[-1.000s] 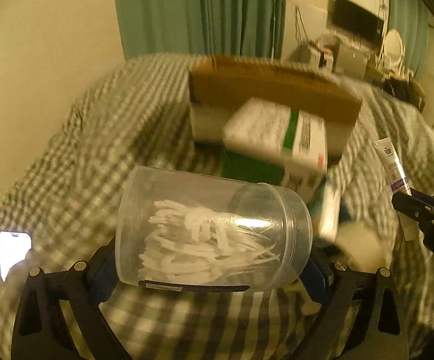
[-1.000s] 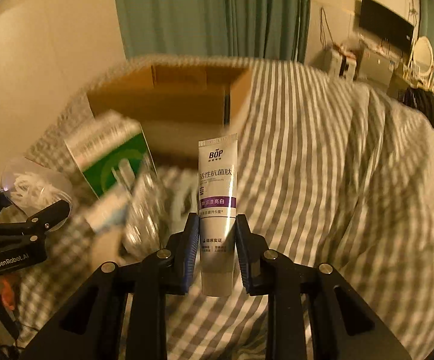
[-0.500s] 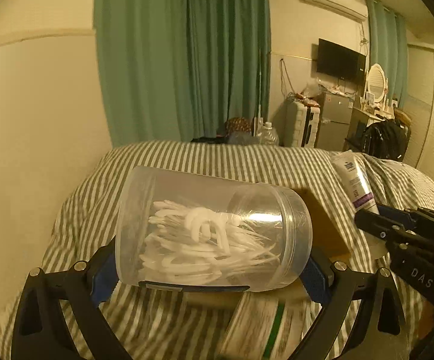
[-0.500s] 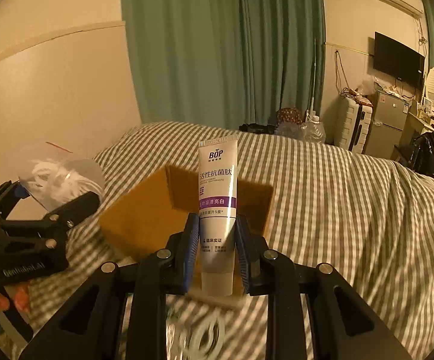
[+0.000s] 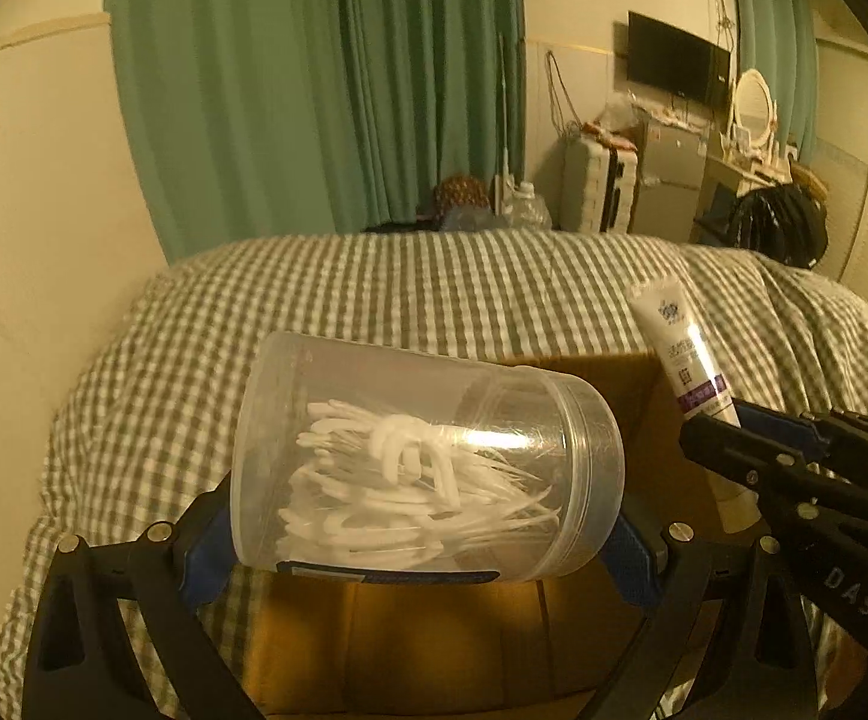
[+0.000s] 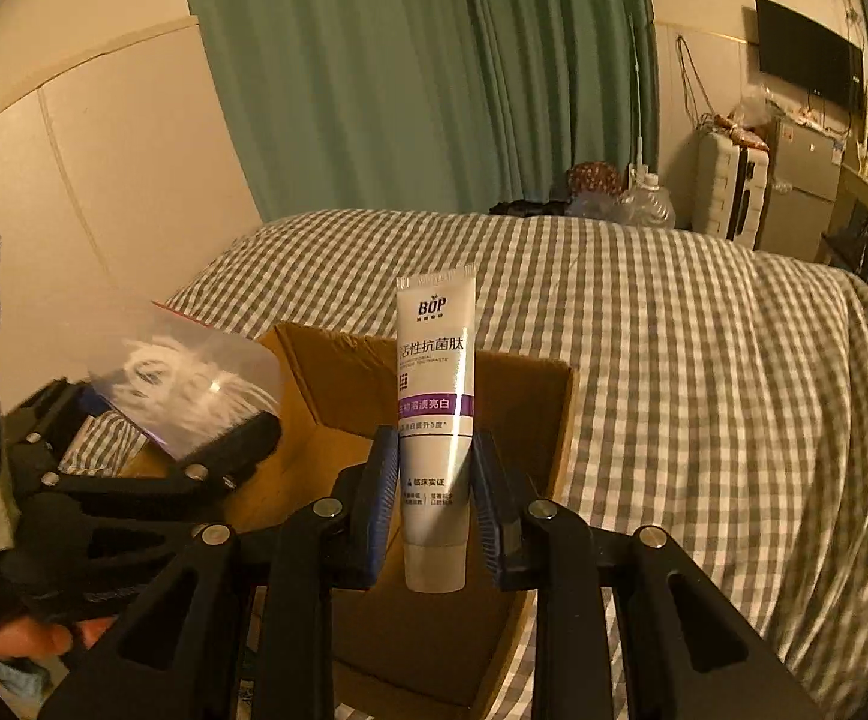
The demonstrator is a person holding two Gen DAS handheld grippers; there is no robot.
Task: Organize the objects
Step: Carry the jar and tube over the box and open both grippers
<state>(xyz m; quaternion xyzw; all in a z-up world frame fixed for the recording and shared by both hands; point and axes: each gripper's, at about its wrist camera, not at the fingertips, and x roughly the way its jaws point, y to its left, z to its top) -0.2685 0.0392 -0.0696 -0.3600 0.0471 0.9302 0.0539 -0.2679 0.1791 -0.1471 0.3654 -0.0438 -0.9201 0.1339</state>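
Note:
My left gripper is shut on a clear plastic jar full of white floss picks, held on its side above an open cardboard box. The right gripper is shut on a white toothpaste tube with a purple band, standing upright over the same cardboard box. From the left wrist the toothpaste tube and right gripper show at the right. From the right wrist the jar and left gripper show at the left. The box's inside is mostly hidden.
The box lies on a bed with a grey checked cover. Green curtains and a pale wall stand behind. A suitcase, small fridge and wall TV are at the far right. A hand holds the left gripper.
Both grippers have lifted and moved forward over the box; the green-and-white carton and other items on the bed have dropped out of view. Grips on jar and tube are unchanged.

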